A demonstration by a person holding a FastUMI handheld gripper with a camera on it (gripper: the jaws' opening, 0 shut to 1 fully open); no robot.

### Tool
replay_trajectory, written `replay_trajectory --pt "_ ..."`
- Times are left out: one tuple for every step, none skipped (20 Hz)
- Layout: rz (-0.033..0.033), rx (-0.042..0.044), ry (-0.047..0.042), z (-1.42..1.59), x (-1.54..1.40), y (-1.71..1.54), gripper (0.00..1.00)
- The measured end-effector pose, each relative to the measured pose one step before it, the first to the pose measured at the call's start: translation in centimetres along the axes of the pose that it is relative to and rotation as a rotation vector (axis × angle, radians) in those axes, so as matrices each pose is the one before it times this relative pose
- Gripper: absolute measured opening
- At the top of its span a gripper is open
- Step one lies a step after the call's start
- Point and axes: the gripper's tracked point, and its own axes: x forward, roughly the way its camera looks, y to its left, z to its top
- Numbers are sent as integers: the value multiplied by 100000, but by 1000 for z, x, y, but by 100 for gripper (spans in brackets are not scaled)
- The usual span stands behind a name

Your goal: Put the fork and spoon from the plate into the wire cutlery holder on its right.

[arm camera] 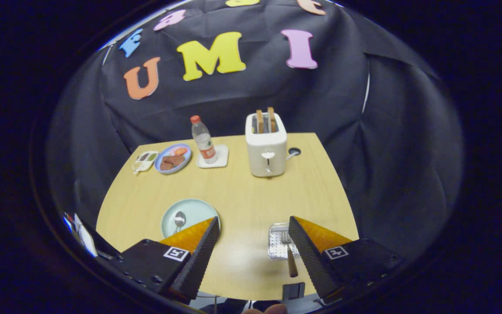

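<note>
The fork (289, 250) already lies in the holder (278, 241), head away, handle toward the gripper (254, 224) and sticking out over the near rim. The fingers stand wide apart, holding nothing. The spoon (178, 220) is left on the plate (190, 209), just past the left finger, bowl away, long axis running near to far. Next comes swinging left and pinching its handle.

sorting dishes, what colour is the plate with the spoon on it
Pale mint green plate, seen in the gripper view.
</note>
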Motion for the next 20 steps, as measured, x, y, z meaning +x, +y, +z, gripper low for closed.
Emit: replay_trajectory --pt "1128 -2026 -3207 86 -306 1444 96" --pt "1323 -1111 -2112 -261 -202 1607 96" --pt "1070 -449 -777 -380 -42 1322 96" --pt "1493 -58 -693 -733 270 1727 96" --pt "839 180 53 -628 373 1214 96" --pt "800 440 605 -953 424 1531 96" --pt "672 654 1024 -965 541 1358 96" --pt "883 718 1689 -1185 851 1381 97" --pt "861 -51 1657 -1035 618 1232 97" --pt "628 -410 1609 -892 782 1115 97" --pt "649 -802 1269 -671 689 1056 97" --pt "680 -733 1401 -773 785 1069 97" --pt "533 -582 1213 -644 730 858 97" --pt "97 -1292 1211 -648 624 818 97" --pt "-185 -1785 -355 -349 612 609 97" --pt "-661 -1944 572 -471 780 411 97" --pt "-358 -1262 849 -570 822 342 97" --pt "-605 -577 447 -451 768 259 97" --pt "-257 -294 607 -349 784 203 97" --pt "-51 -16 577 -419 802 230 97"
